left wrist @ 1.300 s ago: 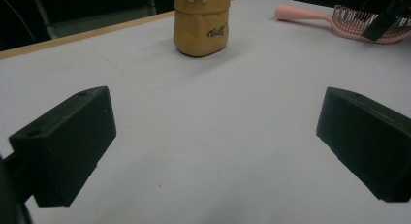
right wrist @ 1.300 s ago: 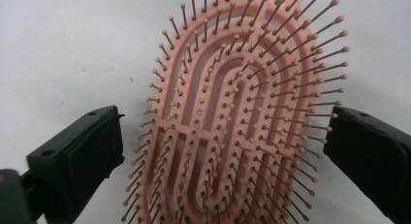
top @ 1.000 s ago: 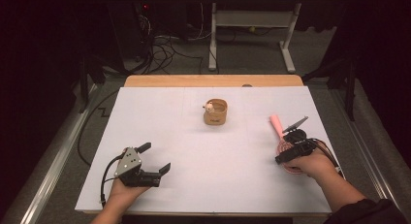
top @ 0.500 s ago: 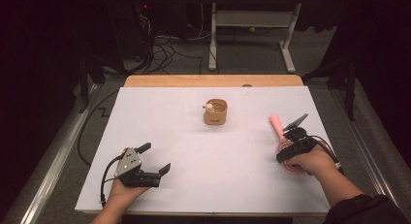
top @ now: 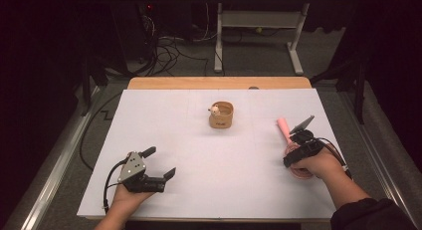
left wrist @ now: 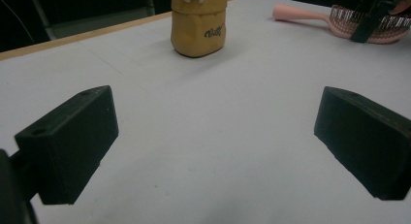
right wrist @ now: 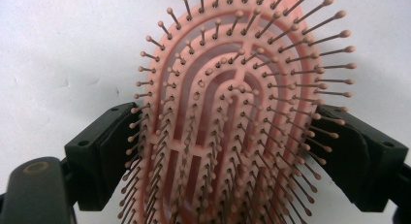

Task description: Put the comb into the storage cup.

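Observation:
A pink hairbrush [top: 282, 126] lies bristles up on the right side of the white table, its handle pointing away from me. My right gripper [top: 297, 140] has its jaws against both sides of the brush head [right wrist: 228, 88], shut on it. The brush [left wrist: 310, 15] also shows far off in the left gripper view, with the black right gripper over its head. A tan pot [top: 221, 115] with a small figure at its rim stands at the table's middle back [left wrist: 198, 25]. My left gripper [top: 160, 162] rests near the front left, open, nothing between its jaws [left wrist: 218, 146].
The white sheet [top: 199, 155] covers a wooden table whose far edge [top: 219, 83] shows at the back. Beyond it are cables and a white table frame [top: 259, 46] on the floor. A metal rail [top: 54, 175] runs along the left side.

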Demonstrator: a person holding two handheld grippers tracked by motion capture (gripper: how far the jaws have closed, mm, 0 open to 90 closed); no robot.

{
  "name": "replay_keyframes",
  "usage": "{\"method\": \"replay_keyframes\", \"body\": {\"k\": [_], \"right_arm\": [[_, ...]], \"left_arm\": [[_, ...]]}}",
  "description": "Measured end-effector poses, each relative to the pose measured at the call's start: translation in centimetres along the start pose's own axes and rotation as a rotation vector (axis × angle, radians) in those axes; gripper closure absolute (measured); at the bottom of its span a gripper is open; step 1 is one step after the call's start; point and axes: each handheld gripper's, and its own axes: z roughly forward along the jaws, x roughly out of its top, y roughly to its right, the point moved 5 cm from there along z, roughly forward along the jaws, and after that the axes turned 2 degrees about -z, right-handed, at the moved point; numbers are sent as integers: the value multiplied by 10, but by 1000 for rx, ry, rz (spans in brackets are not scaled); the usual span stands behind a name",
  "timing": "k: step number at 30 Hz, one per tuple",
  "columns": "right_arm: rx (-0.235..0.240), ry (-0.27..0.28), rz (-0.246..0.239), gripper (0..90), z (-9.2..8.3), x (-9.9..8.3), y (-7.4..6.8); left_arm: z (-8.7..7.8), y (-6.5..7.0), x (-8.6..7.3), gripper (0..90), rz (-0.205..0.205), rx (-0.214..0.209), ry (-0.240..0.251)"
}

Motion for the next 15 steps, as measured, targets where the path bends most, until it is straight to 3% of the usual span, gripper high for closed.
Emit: {"method": "replay_keyframes", "body": {"k": [5, 15], "right_arm": [[5, 2, 5, 139, 1, 0, 0], [1, -44, 4, 161, 0, 3, 0]], "left_arm": [[0, 0, 0, 30, -1, 0, 2], [0, -1, 0, 32, -1, -3, 2]]}}
